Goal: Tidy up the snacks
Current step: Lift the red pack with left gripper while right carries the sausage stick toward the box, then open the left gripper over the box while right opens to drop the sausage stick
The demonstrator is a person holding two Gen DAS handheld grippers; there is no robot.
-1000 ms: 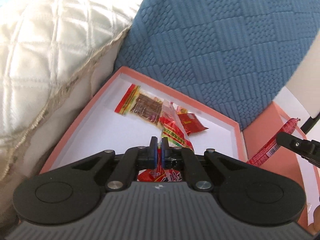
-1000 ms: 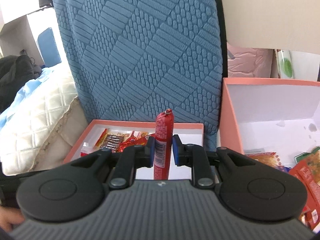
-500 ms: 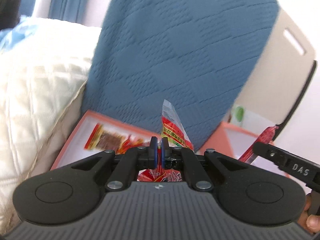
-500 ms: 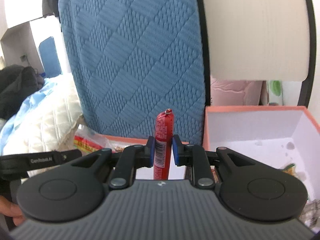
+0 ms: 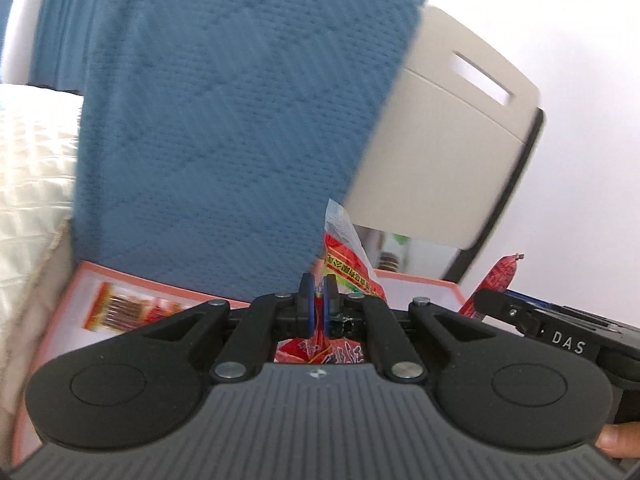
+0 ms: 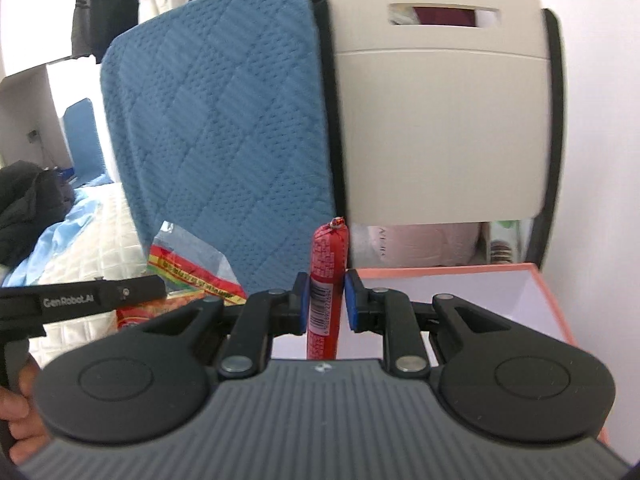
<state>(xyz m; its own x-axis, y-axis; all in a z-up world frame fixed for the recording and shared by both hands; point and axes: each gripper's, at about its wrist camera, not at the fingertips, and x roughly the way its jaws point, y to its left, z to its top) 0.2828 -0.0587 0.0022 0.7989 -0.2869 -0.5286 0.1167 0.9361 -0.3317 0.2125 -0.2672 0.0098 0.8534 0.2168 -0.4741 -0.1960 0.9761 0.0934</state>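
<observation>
Left gripper point(image 5: 319, 295): clenched tight on the red snack bag point(image 5: 347, 266).
Right gripper point(image 6: 325, 298): squeezing the red sausage stick point(image 6: 326, 276), which stands up.
Doing it well: I think each snack should go over its own box, then down gently.
Boxes: pink tray point(image 5: 132, 280) on the left, pink box point(image 6: 460, 292) on the right.
In the way: blue cushion point(image 6: 224, 128) and chair back point(image 6: 440, 100) just behind.

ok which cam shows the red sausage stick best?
Right wrist: the red sausage stick stands upright between the right gripper jaws, centred, barcode readable. Left wrist catches only its blurred top end at the right edge.
</observation>
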